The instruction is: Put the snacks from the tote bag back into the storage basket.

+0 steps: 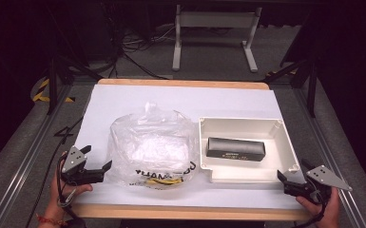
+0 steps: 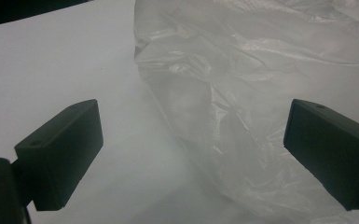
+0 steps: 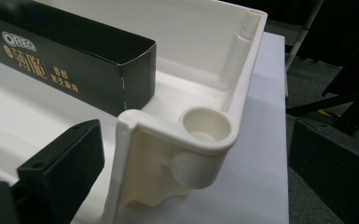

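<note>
Gaping wide, both sets of jaws, nothing gripped. Left gripper [image 1: 96, 164] sits at near-left of the table [image 1: 123, 97], its jaws either side of the clear plastic bag's [image 1: 152, 145] left edge, bag crumpled just right of it w/ yellow bits inside near the front. Right gripper [image 1: 292, 172] at near-right, jaws straddling the near-right corner of the white tray [image 1: 287, 142]. Black box [image 1: 235, 148] lies flat in tray's middle, lengthwise left-to-right. Bag & tray touching, side by side.

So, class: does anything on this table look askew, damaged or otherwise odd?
Little stands out. The plastic bag lies crumpled beside the white tray, and the black box sits slightly crooked inside the tray. Nothing looks spilled or broken.
</note>
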Tool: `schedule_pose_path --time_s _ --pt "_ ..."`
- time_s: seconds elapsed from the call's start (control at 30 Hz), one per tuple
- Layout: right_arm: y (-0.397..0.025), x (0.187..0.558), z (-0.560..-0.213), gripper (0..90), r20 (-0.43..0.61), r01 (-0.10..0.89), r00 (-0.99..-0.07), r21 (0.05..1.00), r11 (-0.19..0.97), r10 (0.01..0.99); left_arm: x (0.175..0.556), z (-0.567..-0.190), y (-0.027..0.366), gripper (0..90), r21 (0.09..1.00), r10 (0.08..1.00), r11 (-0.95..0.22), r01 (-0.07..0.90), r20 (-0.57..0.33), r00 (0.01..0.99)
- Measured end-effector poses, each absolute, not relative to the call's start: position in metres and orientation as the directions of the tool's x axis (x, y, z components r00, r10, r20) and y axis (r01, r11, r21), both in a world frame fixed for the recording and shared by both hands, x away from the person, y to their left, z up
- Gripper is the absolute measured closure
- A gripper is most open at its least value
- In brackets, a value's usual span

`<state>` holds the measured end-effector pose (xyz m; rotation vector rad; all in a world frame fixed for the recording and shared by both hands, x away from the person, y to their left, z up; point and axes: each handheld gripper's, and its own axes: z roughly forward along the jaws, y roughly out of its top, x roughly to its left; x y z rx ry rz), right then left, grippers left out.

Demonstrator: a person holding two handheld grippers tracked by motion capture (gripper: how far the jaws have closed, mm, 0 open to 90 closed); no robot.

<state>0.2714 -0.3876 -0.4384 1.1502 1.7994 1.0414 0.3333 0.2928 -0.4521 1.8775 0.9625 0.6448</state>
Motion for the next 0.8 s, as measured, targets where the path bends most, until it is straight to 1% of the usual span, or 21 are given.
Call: schedule_pose_path --time_s 0.2,0.8 --pt "-0.3850 0.2715 -0.4382 4.3 -0.162 0.322 -0.332 0.906 0.273 0.929 0.3326 -0.4511 0.2944 5.4 0.894 0.833 -0.281 0.350 0.045 0.552" --pt "-0.3856 0.2733 -0.4399 3.9 -0.166 0.339 -0.326 0.899 0.279 0.931 0.3368 -0.4504 0.2948 4.8 0.894 0.839 -0.272 0.355 0.039 0.543"
